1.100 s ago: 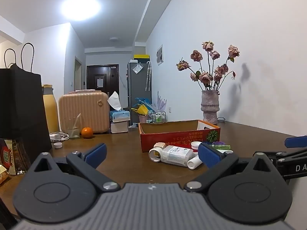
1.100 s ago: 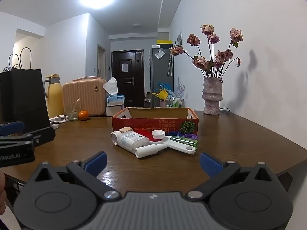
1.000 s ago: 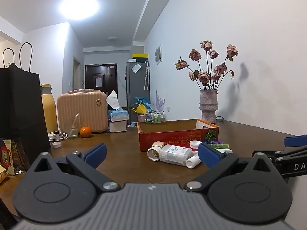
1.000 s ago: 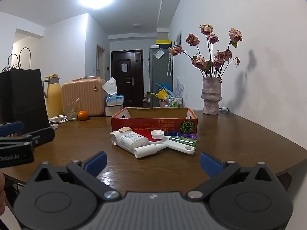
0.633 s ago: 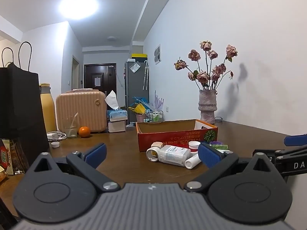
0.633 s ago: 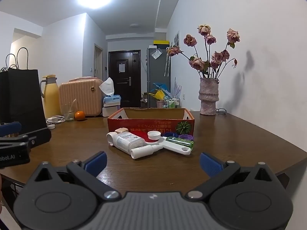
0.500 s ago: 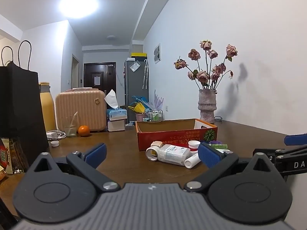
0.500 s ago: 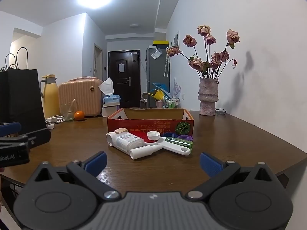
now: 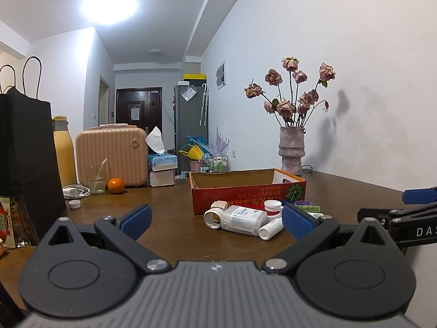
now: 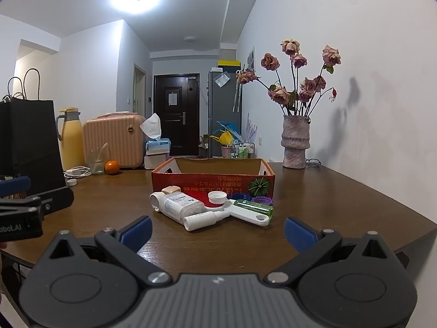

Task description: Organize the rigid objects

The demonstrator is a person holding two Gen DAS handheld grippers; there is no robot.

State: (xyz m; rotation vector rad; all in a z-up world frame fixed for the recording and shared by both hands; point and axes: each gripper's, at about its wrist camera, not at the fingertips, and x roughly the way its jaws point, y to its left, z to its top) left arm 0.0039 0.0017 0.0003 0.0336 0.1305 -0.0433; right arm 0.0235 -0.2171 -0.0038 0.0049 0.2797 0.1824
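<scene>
Both grippers level above the counter [image 10: 341, 205], aimed at 12 o'clock. Left gripper [image 9: 215, 220] jaws spread wide, nothing held. Right gripper [image 10: 217, 231] likewise. Bottle pile [image 10: 191, 207] lies ahead, against the red box [image 10: 213, 181].

The box [image 10: 213, 181] is red-orange with a green striped pumpkin printed on it. White bottles [image 10: 180, 207], a white cap [image 10: 217, 197] on a red lid, a green tube [image 10: 252, 207] and purple rings [image 10: 262, 199] lie on the dark brown woodgrain table [image 10: 327, 205]. The suitcase [image 9: 110, 158] is ribbed peach, the flask [image 9: 64, 155] yellow, the vase [image 10: 295, 145] mottled pinkish-grey.
</scene>
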